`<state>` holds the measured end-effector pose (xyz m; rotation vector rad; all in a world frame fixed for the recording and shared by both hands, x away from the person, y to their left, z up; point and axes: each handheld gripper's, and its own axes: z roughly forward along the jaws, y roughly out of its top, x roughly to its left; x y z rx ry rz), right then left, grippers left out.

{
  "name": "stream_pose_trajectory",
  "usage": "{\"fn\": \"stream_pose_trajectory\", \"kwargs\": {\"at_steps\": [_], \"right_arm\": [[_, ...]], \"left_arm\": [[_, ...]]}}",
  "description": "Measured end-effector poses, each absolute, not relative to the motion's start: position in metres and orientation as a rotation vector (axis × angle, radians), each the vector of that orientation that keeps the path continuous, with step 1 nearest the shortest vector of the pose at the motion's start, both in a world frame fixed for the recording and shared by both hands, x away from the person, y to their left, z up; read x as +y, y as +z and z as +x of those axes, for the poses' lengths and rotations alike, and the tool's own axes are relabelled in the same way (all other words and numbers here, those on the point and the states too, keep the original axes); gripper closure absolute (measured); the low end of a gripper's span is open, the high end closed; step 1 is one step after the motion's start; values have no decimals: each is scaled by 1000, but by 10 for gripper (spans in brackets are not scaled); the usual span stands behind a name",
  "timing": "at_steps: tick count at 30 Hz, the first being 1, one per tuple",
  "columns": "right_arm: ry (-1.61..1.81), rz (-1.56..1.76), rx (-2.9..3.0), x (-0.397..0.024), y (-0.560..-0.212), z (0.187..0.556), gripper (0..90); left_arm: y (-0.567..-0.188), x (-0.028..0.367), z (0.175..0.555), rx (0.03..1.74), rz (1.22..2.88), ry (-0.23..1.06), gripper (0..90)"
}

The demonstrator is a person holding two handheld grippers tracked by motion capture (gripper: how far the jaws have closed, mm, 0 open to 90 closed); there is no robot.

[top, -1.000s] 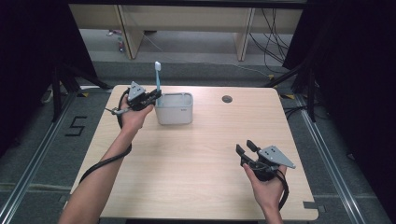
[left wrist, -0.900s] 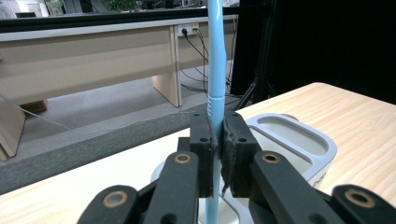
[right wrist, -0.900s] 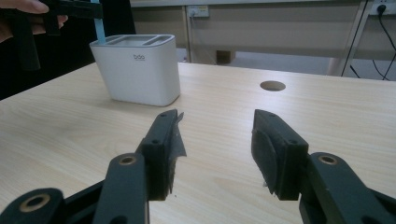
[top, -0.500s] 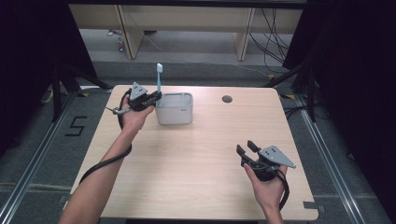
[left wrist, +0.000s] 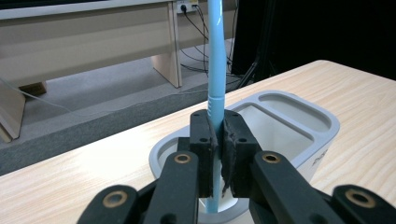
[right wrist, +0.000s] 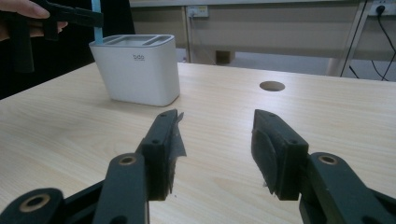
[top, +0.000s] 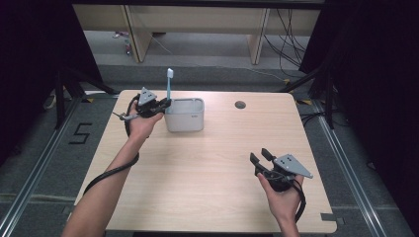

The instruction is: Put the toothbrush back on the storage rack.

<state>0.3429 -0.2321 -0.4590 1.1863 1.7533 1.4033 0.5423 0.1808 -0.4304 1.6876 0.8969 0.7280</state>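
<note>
A light blue toothbrush (top: 169, 88) stands upright, its lower end inside the left compartment of a white holder (top: 185, 116) at the table's far left. My left gripper (top: 162, 103) is shut on the toothbrush handle (left wrist: 215, 84), just above the holder's rim (left wrist: 299, 112). The brush head points up. Near the front right of the table my right gripper (top: 260, 157) is held open above the wood, nothing between its pads (right wrist: 271, 149). From there the holder (right wrist: 137, 70) shows ahead to the left, with the toothbrush (right wrist: 96, 18) and the other hand's gripper above it.
A round cable hole (top: 240, 104) lies in the table's far side, right of the holder. Bare wooden tabletop (top: 207, 168) spreads between the two hands. Desk legs and cables stand beyond the table's far edge.
</note>
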Motion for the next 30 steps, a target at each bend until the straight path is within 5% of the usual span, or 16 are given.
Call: {"fn": "stream_pose_trajectory", "kwargs": {"at_steps": [30], "right_arm": [[1408,1187,1755,-232,-460,343,519]], "left_arm": [[-437,182,544,1007,1769,644,831]]}}
